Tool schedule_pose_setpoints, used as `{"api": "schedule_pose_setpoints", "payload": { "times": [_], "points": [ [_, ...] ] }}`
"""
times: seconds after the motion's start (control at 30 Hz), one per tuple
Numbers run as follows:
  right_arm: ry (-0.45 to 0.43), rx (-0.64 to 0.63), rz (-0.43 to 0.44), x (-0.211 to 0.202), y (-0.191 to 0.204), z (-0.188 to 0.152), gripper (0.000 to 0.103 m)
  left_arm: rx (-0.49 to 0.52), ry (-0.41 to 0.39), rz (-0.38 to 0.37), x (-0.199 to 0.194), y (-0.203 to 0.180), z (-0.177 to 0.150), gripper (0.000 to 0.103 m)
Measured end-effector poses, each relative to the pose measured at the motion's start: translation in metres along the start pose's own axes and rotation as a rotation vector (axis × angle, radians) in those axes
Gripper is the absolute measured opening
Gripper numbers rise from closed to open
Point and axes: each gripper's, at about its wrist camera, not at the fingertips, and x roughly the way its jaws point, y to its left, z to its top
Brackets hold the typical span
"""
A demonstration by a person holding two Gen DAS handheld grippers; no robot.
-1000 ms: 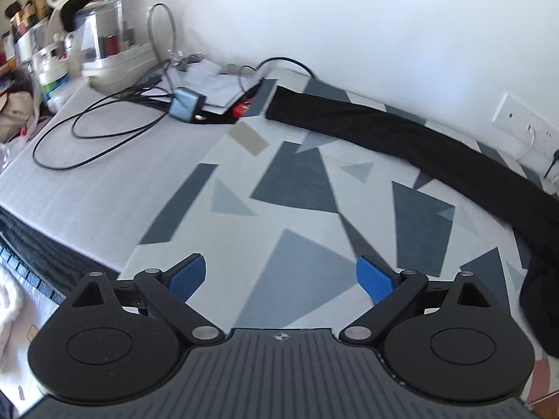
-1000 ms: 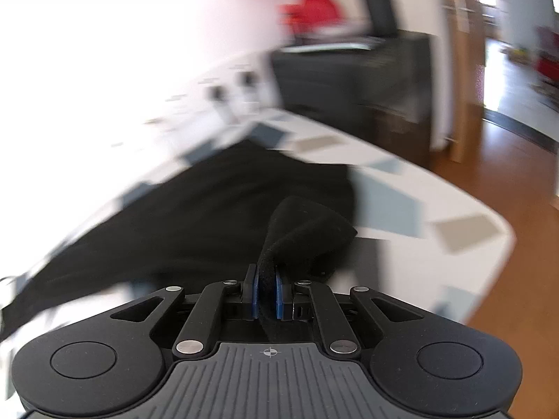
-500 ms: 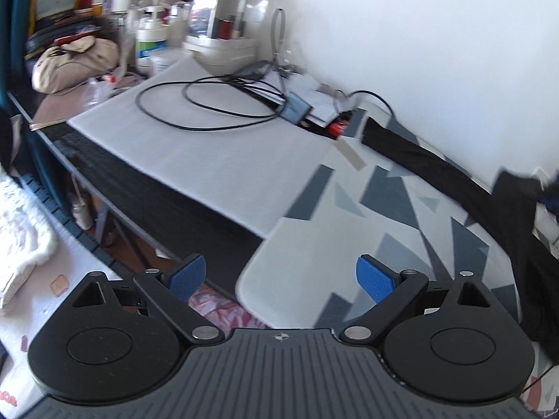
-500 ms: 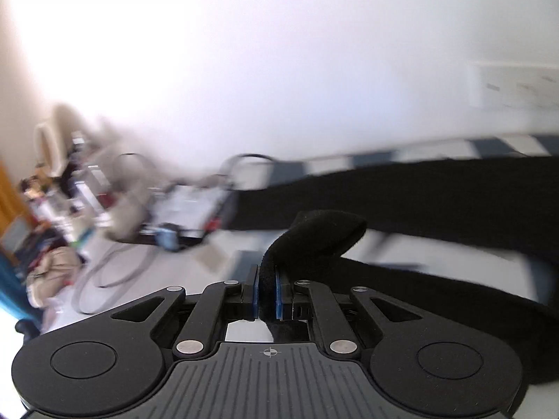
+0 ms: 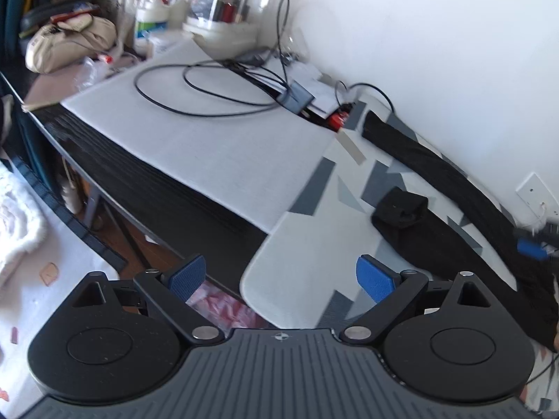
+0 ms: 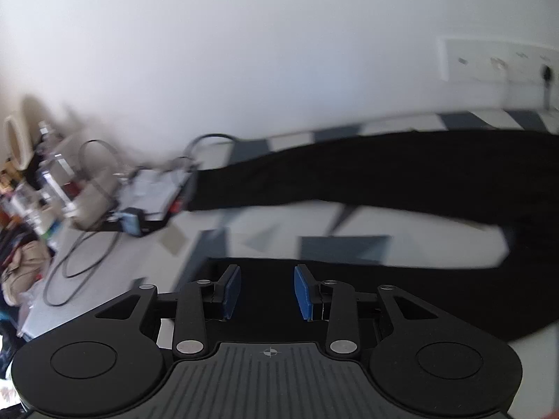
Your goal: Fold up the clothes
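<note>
Both tongs gape empty: our left gripper (image 5: pixel 279 276) wide, our right gripper (image 6: pixel 267 291) narrower, above the black trousers (image 5: pixel 433 174) spread on the patterned mat (image 5: pixel 307 255). We judge it best to regrip the turned-back cuff (image 5: pixel 400 207) squarely.

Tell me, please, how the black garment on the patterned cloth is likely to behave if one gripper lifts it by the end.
The black garment would probably hang limp: it lies flat, with one end bunched into soft folds. Being long and thin, it likely trails, and seems light.
</note>
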Motion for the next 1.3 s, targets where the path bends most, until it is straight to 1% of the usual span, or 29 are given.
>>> {"api": "schedule_pose_setpoints", "payload": {
  "times": [0.07, 0.17, 0.27, 0.37, 0.43, 0.57, 0.7, 0.73, 0.77, 0.83, 0.93, 1.0, 1.03, 1.1, 1.13, 1.17, 1.23, 1.3],
  "points": [
    [0.012, 0.074, -0.096, -0.006, -0.047, -0.002, 0.033, 0.006, 0.027, -0.025, 0.01, -0.009, 0.0, 0.095],
    [0.011, 0.154, -0.201, -0.024, -0.109, -0.01, 0.033, 0.032, 0.064, -0.048, 0.026, -0.028, 0.003, 0.095],
    [0.003, 0.21, -0.266, -0.042, -0.153, -0.02, 0.033, 0.074, 0.099, -0.062, 0.046, -0.051, 0.008, 0.095],
    [-0.013, 0.249, -0.305, -0.055, -0.179, -0.026, 0.033, 0.097, 0.13, -0.051, 0.066, -0.076, 0.014, 0.095],
    [-0.023, 0.277, -0.318, -0.058, -0.191, -0.029, 0.033, 0.1, 0.145, -0.046, 0.079, -0.092, 0.018, 0.095],
    [-0.03, 0.299, -0.343, -0.058, -0.211, -0.032, 0.033, 0.072, 0.178, -0.054, 0.1, -0.118, 0.02, 0.095],
    [-0.034, 0.237, -0.346, -0.045, -0.218, -0.023, 0.034, 0.015, 0.238, -0.072, 0.12, -0.135, 0.018, 0.095],
    [-0.038, 0.217, -0.344, -0.041, -0.219, -0.02, 0.036, -0.017, 0.261, -0.085, 0.126, -0.137, 0.017, 0.095],
    [-0.041, 0.204, -0.333, -0.037, -0.22, -0.015, 0.04, -0.056, 0.287, -0.101, 0.131, -0.137, 0.017, 0.095],
    [-0.046, 0.184, -0.302, -0.026, -0.221, -0.005, 0.045, -0.15, 0.327, -0.126, 0.14, -0.135, 0.014, 0.095],
    [-0.008, 0.121, -0.261, 0.0, -0.218, 0.008, 0.051, -0.258, 0.351, -0.12, 0.149, -0.13, 0.012, 0.095],
    [0.039, 0.057, -0.258, 0.017, -0.213, 0.012, 0.051, -0.279, 0.347, -0.104, 0.15, -0.129, 0.012, 0.095],
    [0.063, 0.021, -0.258, 0.025, -0.21, 0.013, 0.051, -0.278, 0.343, -0.095, 0.15, -0.129, 0.011, 0.095],
    [0.099, -0.057, -0.263, 0.034, -0.203, 0.013, 0.038, -0.277, 0.338, -0.082, 0.15, -0.128, 0.011, 0.095],
    [0.104, -0.078, -0.256, 0.034, -0.2, 0.012, 0.018, -0.281, 0.339, -0.081, 0.151, -0.127, 0.011, 0.095],
    [0.109, -0.099, -0.248, 0.034, -0.198, 0.01, 0.005, -0.286, 0.339, -0.08, 0.151, -0.127, 0.01, 0.095],
    [0.097, -0.078, -0.231, 0.023, -0.2, 0.008, 0.001, -0.298, 0.346, -0.082, 0.153, -0.125, 0.009, 0.095],
    [0.084, -0.054, -0.214, 0.013, -0.202, 0.005, 0.001, -0.3, 0.351, -0.088, 0.155, -0.125, 0.008, 0.095]
  ]
}}
